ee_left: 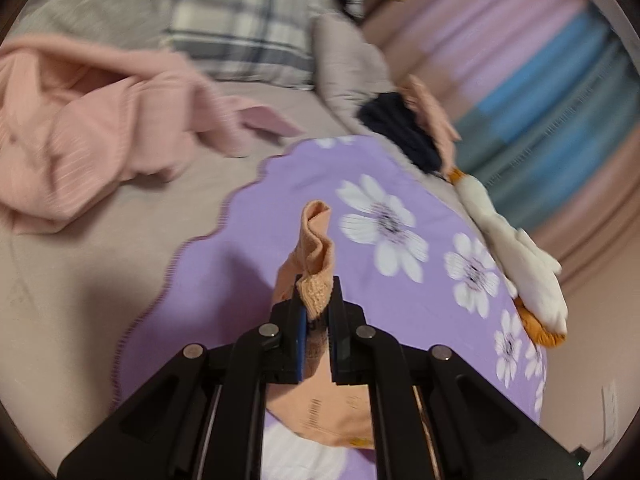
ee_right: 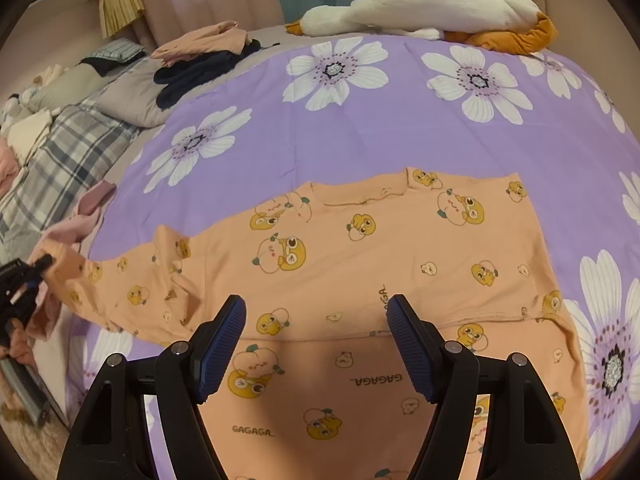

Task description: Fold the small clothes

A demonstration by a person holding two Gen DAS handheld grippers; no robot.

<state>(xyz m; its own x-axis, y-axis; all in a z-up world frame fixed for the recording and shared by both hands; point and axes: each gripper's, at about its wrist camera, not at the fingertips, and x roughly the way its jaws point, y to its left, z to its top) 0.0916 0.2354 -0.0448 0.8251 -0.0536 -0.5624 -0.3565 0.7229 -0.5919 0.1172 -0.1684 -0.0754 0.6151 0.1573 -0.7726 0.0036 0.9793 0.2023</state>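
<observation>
Left gripper [ee_left: 318, 300] clamped tight on sleeve cuff [ee_left: 316, 292] of orange shirt [ee_right: 360, 264]. Right gripper [ee_right: 316, 320] spread wide, empty, above shirt lying flat on purple flowered blanket [ee_right: 360, 128]. Left view blurred; shirt bottom cut off by frame.

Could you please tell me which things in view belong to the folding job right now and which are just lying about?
In the job:
- peach printed top, spread on the purple flowered cover
- left gripper, shut on its sleeve cuff
- right gripper, open above the top

Lying about:
- plush goose
- pink ribbed garment
- navy clothes
- plaid pillow
</observation>
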